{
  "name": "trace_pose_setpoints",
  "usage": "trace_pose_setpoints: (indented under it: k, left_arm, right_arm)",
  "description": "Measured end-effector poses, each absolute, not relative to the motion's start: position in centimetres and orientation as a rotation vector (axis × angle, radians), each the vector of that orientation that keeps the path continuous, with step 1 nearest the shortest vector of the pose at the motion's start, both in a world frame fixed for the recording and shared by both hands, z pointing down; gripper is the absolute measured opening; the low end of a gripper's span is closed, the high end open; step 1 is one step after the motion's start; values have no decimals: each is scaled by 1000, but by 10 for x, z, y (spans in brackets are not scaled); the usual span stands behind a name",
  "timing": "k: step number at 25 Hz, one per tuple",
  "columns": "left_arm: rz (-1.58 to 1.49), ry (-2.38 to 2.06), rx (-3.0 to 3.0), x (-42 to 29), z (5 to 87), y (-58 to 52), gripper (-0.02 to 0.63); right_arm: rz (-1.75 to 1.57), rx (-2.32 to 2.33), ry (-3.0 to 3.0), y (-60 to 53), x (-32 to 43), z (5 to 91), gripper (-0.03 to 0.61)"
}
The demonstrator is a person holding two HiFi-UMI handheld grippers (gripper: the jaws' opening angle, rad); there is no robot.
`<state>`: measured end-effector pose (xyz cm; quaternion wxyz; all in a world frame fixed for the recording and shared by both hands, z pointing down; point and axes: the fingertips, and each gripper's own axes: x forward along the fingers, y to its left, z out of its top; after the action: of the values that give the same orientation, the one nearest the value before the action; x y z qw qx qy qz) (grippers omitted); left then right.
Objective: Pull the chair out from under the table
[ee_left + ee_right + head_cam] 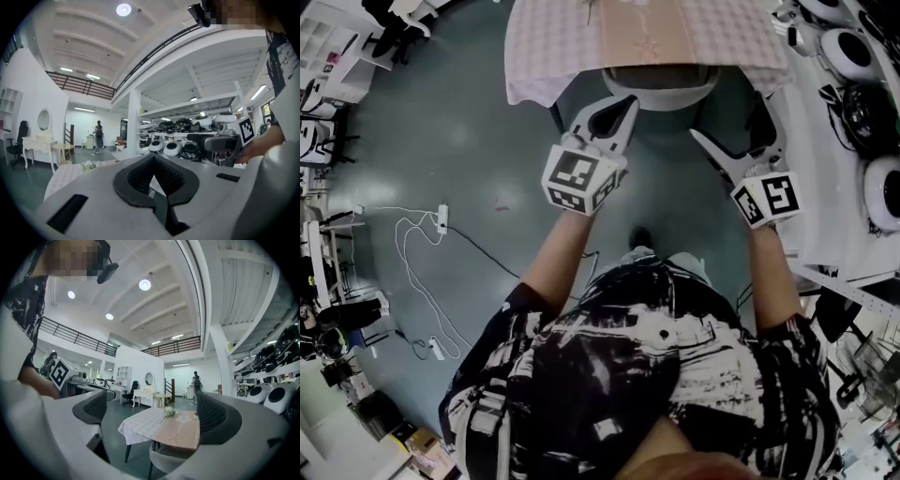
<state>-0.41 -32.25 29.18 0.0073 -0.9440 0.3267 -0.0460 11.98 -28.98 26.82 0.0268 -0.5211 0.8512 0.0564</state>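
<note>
The grey chair is tucked under the table, which wears a checked cloth and a pink runner; only its curved backrest shows. My left gripper hovers just short of the backrest's left end, its jaws shut with nothing between them. My right gripper is held off the backrest's right end, open and empty. The right gripper view looks between the spread fingers at the table and the chair some way ahead. In the left gripper view the pads meet and the chair is hidden.
Shelves of round white machines run close along the right. A power strip and white cables lie on the floor at left. A table leg stands beside the chair. A person stands far across the hall.
</note>
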Motion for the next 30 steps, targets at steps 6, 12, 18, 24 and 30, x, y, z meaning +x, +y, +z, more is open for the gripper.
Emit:
trace_pose_setpoints:
  k: [6,12,18,24,30]
  left_arm:
    - [-165,1029,-2965,9,300,-370,0]
    - [-205,1097,-2938,34,309,-420,0]
    - [-212,1206,-2887,74,295,-483,0]
    - [-241,1312,-2873,76,321,-517,0]
    - [-282,1291,-2889,73,343,-539,0]
  right_arm:
    - [154,-1608,2643,-337,133,278,574]
    - [129,-1544,2682,-393,160,293,574]
    - [97,-1420,2783,-461,195,299,574]
    - [24,-1323,2870,-504,195,342,574]
    - [27,-1307,2970,-528,183,382,574]
